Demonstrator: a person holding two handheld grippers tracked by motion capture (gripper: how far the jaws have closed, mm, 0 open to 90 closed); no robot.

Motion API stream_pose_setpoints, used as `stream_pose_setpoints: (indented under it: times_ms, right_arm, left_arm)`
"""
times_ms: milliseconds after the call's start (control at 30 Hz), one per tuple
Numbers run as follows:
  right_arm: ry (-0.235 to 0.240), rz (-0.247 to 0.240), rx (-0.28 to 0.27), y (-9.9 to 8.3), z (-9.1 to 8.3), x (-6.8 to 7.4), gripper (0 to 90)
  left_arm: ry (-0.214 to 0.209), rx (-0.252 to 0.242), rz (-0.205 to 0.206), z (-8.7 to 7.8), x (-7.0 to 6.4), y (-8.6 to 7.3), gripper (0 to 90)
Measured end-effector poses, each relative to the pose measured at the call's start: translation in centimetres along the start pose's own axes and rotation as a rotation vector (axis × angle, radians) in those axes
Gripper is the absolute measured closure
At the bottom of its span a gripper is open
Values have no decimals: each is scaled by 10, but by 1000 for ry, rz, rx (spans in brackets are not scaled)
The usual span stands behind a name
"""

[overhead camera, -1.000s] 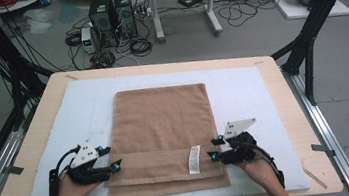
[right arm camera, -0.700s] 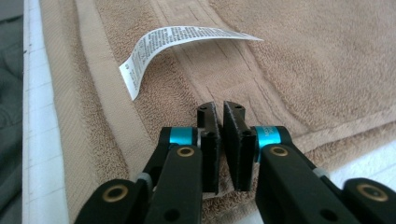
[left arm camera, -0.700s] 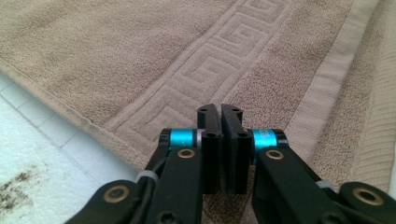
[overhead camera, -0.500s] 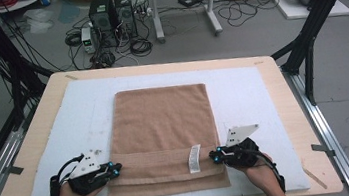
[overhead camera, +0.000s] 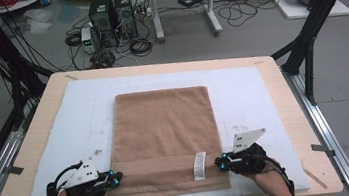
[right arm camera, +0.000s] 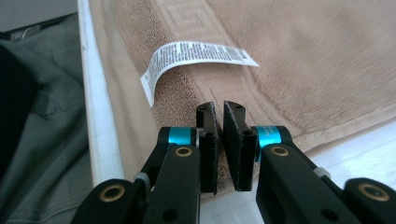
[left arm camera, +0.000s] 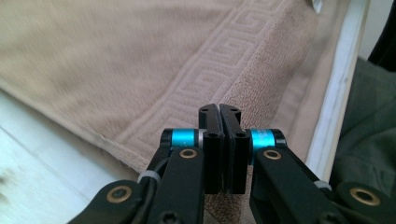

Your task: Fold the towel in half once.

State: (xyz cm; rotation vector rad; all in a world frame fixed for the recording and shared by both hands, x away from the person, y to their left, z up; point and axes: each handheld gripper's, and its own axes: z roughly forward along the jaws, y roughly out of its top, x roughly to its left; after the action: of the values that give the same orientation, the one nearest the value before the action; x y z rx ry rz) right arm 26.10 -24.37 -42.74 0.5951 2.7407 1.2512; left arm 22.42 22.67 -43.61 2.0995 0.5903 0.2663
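The towel [overhead camera: 166, 139] lies flat mid-table, its near edge folded over between my 2 grippers. My left gripper [overhead camera: 115, 179] pinches the fold's left end, jaws closed; my right gripper [overhead camera: 219, 162], nearly closed, grips its right end.

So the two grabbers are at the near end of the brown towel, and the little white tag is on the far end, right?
Not quite. The white tag sits at the near end of the brown towel, close to the right gripper; the high view shows this. The left gripper is at the near end too.
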Motion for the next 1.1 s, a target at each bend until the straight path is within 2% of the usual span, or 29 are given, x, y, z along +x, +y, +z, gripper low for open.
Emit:
stream_pose_setpoints:
  times_ms: [67, 100, 133, 200, 300, 367, 433, 567, 700, 800, 967, 1100]
  right_arm:
    - [0, 14, -1, -3, 4, -1, 759]
    - [-17, 21, -7, -3, 4, -2, 707]
    - [-14, 33, -14, -2, 3, -3, 706]
    - [-16, 34, -40, -2, 1, -3, 685]
    - [-22, 41, -53, 0, -1, -5, 647]
    - [-27, 49, -58, 1, 0, -7, 617]
    - [-44, 65, -73, 3, 0, -9, 548]
    - [-72, 91, -98, 6, 0, -14, 461]
    - [-91, 95, -113, 13, 0, -19, 378]
    - [-108, 100, -121, 20, 1, -23, 326]
    - [-127, 112, -137, 29, 4, -32, 265]
    - [-143, 117, -143, 34, 7, -37, 231]
  left_arm:
    - [10, 15, 0, 1, 0, -6, 874]
    - [25, 17, -3, 1, -1, -7, 817]
    - [31, 12, -11, 0, -1, -8, 751]
    - [36, -2, -16, -2, -1, -8, 727]
    - [54, -16, -29, -3, 1, -7, 667]
    - [63, -29, -30, -4, 3, -6, 659]
    - [78, -33, -37, -4, 5, -4, 625]
    - [107, -54, -69, -6, 12, 1, 545]
    - [131, -72, -84, -8, 21, 8, 486]
    - [133, -78, -104, -9, 28, 13, 451]
    - [149, -87, -116, -10, 35, 20, 397]
    - [159, -93, -108, -9, 38, 26, 372]
